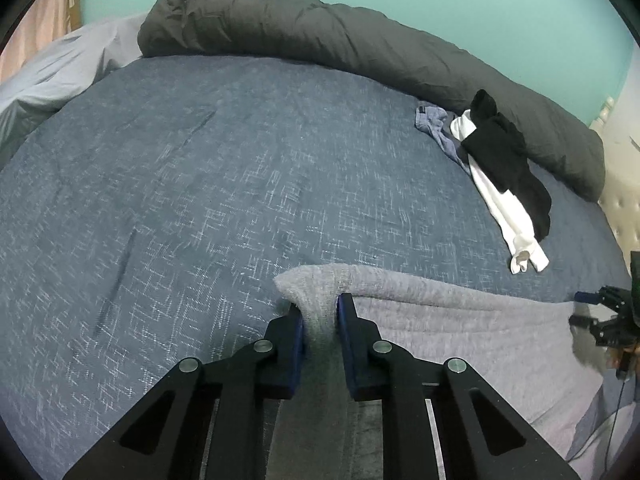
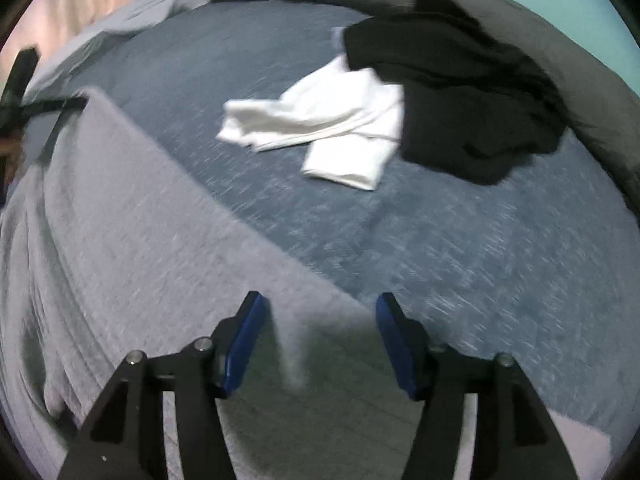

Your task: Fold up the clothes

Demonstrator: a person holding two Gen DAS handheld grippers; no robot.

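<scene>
A light grey knit garment [image 1: 460, 320] lies spread on the blue bed cover [image 1: 200, 180]. My left gripper [image 1: 318, 304] is shut on one corner of it, the cloth bunched between the blue pads and lifted a little. In the right wrist view the same garment [image 2: 140, 240] runs from that held corner at the left gripper [image 2: 48, 105] down to my right gripper [image 2: 320, 304]. The right gripper stands open over the other corner. A small raised fold sits between its fingers, and neither pad touches it. The right gripper [image 1: 600, 316] also shows at the left view's right edge.
A white garment [image 1: 504, 208] and a black one [image 1: 504, 148] lie crumpled together at the far right, with a small blue-grey piece [image 1: 436, 124] beside them. A rolled dark grey duvet [image 1: 320, 28] lines the far edge against the teal wall. A pale pillow [image 1: 52, 72] sits far left.
</scene>
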